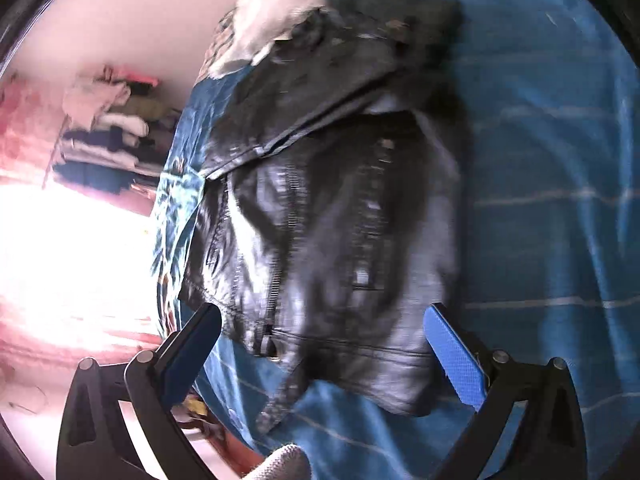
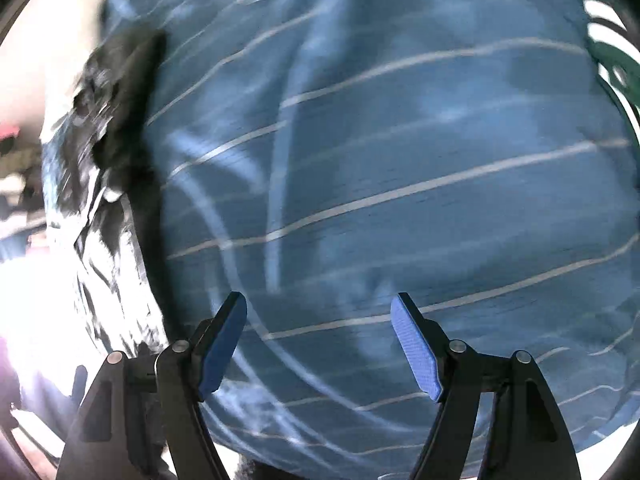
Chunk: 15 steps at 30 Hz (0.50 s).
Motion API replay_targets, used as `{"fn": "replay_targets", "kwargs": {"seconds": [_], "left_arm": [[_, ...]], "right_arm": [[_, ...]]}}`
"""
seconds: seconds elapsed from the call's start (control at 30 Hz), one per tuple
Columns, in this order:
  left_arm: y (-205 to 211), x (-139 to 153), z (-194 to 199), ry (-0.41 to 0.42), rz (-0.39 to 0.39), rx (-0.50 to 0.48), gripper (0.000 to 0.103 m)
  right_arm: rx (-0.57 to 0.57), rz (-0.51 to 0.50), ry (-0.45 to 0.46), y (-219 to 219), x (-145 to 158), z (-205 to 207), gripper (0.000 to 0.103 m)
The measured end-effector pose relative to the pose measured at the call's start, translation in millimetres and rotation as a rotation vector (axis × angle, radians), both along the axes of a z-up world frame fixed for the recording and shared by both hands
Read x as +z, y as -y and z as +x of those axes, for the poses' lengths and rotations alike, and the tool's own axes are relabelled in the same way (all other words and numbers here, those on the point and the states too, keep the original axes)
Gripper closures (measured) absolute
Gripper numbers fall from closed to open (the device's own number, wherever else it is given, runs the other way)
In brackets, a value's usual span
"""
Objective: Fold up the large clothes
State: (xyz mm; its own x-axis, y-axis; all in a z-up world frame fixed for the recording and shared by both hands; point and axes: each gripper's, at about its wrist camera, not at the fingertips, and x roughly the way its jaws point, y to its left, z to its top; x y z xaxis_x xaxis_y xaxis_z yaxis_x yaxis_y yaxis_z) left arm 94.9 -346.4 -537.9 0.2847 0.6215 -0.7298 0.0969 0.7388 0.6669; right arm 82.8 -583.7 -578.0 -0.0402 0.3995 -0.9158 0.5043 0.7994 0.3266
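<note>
My left claw (image 1: 322, 328) is spread wide with nothing between its blue pads (image 1: 454, 350), poised just above the hem of the black leather jacket (image 1: 332, 208). That jacket lies crumpled on the blue striped bedsheet (image 1: 540, 160), zipper showing, a pale garment (image 1: 280, 12) touching its far end. My right claw (image 2: 320, 344) is likewise wide apart and empty, over bare sheet, the jacket well off to its left. Folded clothes (image 1: 112, 120) are stacked beyond the bed.

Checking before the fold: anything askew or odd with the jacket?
Yes. The black jacket lies rumpled and crooked on the blue striped sheet, zipper open, one strap trailing off its hem. Both grippers are open, holding nothing.
</note>
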Motion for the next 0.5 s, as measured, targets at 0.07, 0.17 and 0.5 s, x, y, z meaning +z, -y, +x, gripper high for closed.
{"fn": "replay_targets", "kwargs": {"seconds": [0.07, 0.17, 0.5], "left_arm": [[9, -19, 0, -0.033, 0.043, -0.008, 0.0], [12, -32, -5, -0.037, 0.061, -0.009, 0.0], [-16, -62, 27, 0.048, 0.251, 0.022, 0.0]], "right_arm": [[-0.034, -0.002, -0.007, 13, -3, 0, 0.027], [-0.057, 0.001, 0.003, 24, -3, 7, 0.027], [-0.006, 0.024, 0.032, 17, -10, 46, 0.027]]}}
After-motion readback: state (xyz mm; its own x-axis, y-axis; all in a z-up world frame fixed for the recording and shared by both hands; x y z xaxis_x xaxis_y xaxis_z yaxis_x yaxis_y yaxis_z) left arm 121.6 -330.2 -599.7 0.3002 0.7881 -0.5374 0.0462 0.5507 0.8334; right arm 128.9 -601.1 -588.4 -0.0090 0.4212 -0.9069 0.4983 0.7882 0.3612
